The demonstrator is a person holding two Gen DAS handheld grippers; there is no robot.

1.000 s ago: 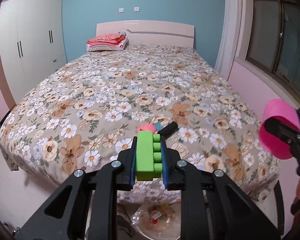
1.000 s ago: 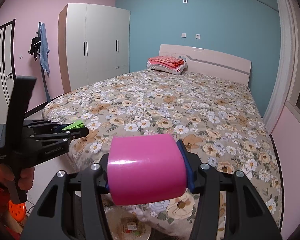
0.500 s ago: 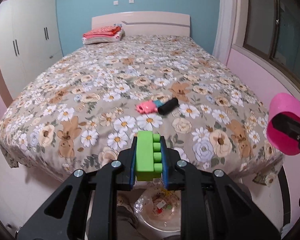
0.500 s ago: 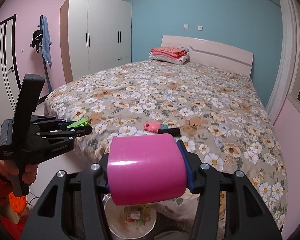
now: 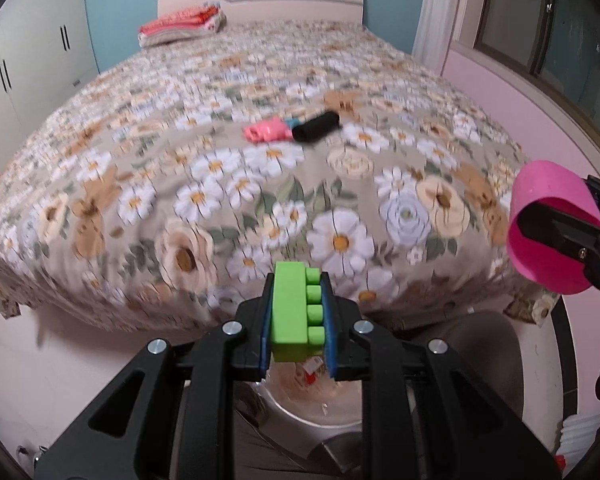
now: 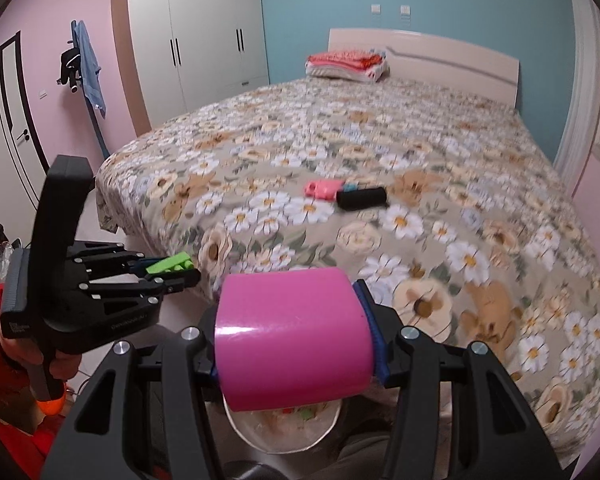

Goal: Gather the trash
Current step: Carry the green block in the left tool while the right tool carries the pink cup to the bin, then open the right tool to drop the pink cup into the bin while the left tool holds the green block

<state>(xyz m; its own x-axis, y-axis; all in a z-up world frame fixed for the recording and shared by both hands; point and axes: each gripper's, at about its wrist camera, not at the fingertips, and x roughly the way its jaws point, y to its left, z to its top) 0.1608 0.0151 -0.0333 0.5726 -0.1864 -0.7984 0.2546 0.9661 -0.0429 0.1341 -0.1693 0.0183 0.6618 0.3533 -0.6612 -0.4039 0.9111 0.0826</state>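
My left gripper [image 5: 296, 316] is shut on a green toy brick [image 5: 290, 312], also seen from the right wrist view [image 6: 170, 263]. My right gripper [image 6: 294, 340] is shut on a pink cup [image 6: 292, 336], which shows at the right edge of the left wrist view [image 5: 548, 232]. Both hang past the foot of the bed, above a round bin [image 6: 284, 430] with trash in a clear liner [image 5: 300, 388]. On the floral bedspread lie a pink item [image 5: 266, 131], a small blue piece [image 5: 293, 122] and a black cylinder [image 5: 316, 128].
The bed [image 5: 220, 80] fills the view ahead. Folded red and white clothes [image 6: 346, 62] lie by the headboard. A white wardrobe [image 6: 196, 36] stands on the left. A pink wall ledge and window [image 5: 540, 60] run along the right.
Both grippers have drawn back and tilted down from the bed; the bin below shows more. The items on the bed look farther up the view. Both grips are unchanged.
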